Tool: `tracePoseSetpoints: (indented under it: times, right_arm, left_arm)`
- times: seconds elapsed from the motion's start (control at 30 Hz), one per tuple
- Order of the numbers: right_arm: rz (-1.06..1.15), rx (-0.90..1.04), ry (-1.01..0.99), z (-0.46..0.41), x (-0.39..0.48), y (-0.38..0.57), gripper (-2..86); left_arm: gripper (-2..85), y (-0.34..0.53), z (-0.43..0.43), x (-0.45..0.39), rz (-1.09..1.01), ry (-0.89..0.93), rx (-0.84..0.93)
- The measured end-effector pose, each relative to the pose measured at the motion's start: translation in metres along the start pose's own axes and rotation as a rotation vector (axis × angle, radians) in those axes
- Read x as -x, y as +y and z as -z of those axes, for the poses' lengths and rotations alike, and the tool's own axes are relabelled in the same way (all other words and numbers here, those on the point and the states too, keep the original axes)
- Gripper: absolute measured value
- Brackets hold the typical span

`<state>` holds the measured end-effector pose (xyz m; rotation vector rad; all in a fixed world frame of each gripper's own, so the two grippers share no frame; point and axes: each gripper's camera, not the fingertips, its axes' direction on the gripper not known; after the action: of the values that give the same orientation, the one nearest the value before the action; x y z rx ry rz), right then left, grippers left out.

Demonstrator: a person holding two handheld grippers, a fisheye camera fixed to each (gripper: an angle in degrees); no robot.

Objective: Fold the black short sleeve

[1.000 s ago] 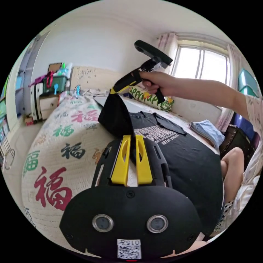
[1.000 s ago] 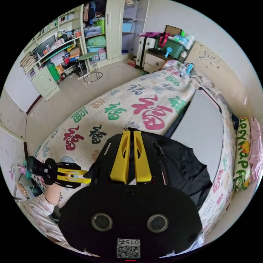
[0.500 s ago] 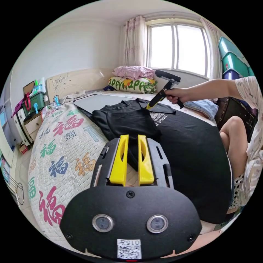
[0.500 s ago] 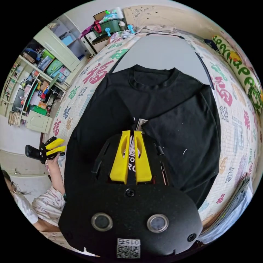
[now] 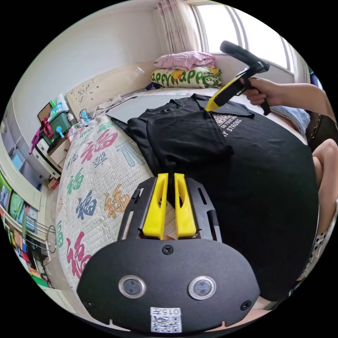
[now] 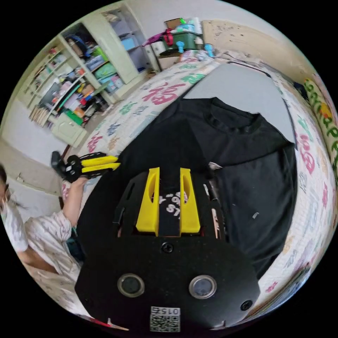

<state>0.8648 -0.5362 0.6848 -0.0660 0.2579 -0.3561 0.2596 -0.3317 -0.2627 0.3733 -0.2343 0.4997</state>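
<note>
Left gripper (image 5: 168,176) clamped on black shirt (image 5: 267,169) edge; right gripper (image 6: 168,171) spread apart, tilted down over it.

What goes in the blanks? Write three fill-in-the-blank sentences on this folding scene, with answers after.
1. The black T-shirt lies spread on a ___.
2. The right gripper hangs over the shirt's white print with its jaws ___.
3. A pink bundle rests on top of the green-lettered ___.

Answers: bed; open; pillow
</note>
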Motion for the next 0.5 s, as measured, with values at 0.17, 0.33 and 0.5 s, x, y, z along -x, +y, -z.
tracePoseSetpoints:
  times: [0.17, 0.33, 0.5]
  right_arm:
    - [0.272, 0.157, -0.013, 0.006, 0.130, 0.006, 10.6]
    - [0.293, 0.223, 0.104, 0.021, 0.168, 0.001, 6.4]
    - [0.298, 0.250, 0.161, 0.049, 0.205, -0.011, 0.6]
  left_arm:
    - [1.0, 0.016, -0.013, 0.017, 0.054, 0.012, -0.024]
    - [0.7, 0.027, -0.023, 0.035, 0.084, 0.014, -0.030]
    - [0.9, 0.034, -0.032, 0.055, 0.100, 0.009, -0.015]
